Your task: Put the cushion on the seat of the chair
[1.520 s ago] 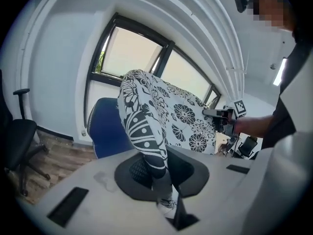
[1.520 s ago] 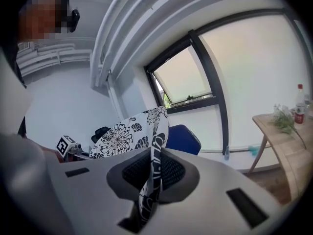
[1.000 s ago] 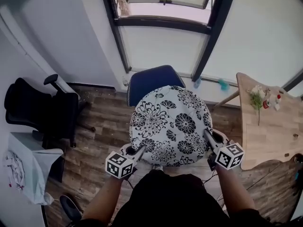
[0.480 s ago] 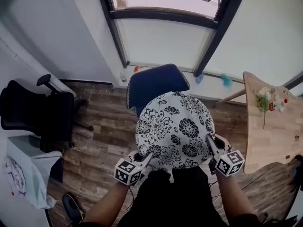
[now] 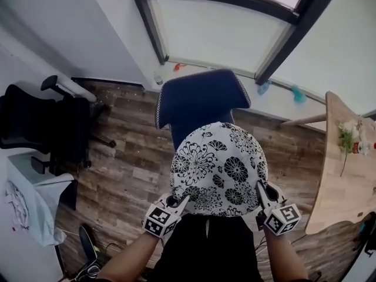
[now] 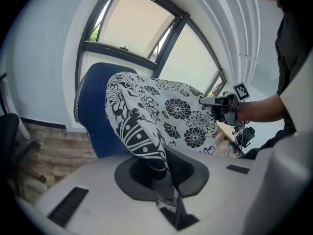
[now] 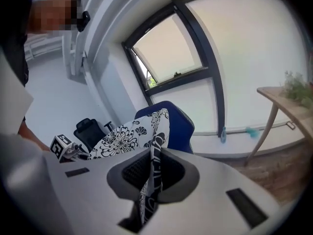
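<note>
A round white cushion (image 5: 217,166) with black flowers hangs spread between my two grippers, in front of and above the blue chair (image 5: 200,101). My left gripper (image 5: 179,201) is shut on its near left edge, and the fabric (image 6: 142,141) runs between the jaws. On the near right edge my right gripper (image 5: 260,188) is shut too, with a fold of the cushion (image 7: 155,151) pinched between the jaws. The chair's backrest (image 6: 95,116) shows behind the cushion; the seat is hidden under it.
A black office chair (image 5: 47,122) stands at the left on the wood floor. A wooden table (image 5: 346,169) with a small plant is at the right. Large windows and a white wall lie behind the blue chair. A white cloth (image 5: 23,207) lies at the lower left.
Both grippers have come down with the cushion, which now sits lower against the blue chair's backrest. More of the backrest shows above the cushion.
</note>
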`<act>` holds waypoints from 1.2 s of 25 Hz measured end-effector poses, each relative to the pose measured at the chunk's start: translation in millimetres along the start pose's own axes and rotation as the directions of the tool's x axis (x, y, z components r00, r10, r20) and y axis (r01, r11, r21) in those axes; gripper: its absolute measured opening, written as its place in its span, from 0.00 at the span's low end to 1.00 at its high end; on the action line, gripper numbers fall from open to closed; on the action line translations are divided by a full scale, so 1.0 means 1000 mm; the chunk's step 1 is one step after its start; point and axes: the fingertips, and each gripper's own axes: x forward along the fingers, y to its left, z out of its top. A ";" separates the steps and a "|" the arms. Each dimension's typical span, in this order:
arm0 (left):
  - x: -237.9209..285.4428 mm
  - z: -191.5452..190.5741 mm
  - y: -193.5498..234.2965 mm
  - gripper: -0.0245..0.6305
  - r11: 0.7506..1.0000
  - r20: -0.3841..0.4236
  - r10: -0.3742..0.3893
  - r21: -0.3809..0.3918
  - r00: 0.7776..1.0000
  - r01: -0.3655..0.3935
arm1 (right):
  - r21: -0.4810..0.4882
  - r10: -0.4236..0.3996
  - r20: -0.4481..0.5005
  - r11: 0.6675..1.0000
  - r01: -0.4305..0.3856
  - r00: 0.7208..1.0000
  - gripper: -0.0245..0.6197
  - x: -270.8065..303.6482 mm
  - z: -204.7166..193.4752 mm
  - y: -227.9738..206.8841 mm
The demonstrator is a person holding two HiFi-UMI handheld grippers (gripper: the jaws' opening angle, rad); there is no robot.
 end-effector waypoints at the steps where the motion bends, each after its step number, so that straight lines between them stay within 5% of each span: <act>1: 0.005 -0.003 0.005 0.08 1.000 -0.004 0.009 -0.005 1.000 -0.009 | 0.009 0.009 -0.009 1.000 -0.009 1.000 0.10 0.008 -0.005 -0.005; 6: 0.029 -0.019 0.035 0.08 0.996 -0.029 0.077 -0.044 0.997 -0.078 | 0.019 0.042 -0.050 0.999 -0.041 0.998 0.10 0.042 -0.028 -0.029; 16: 0.084 -0.050 0.072 0.08 0.987 -0.038 0.093 -0.131 0.995 -0.097 | 0.002 0.094 -0.102 0.996 -0.094 0.990 0.10 0.096 -0.068 -0.069; 30: 0.147 -0.091 0.112 0.08 0.980 -0.105 0.108 -0.158 0.989 -0.124 | -0.005 0.165 -0.172 0.986 -0.168 0.971 0.10 0.152 -0.120 -0.099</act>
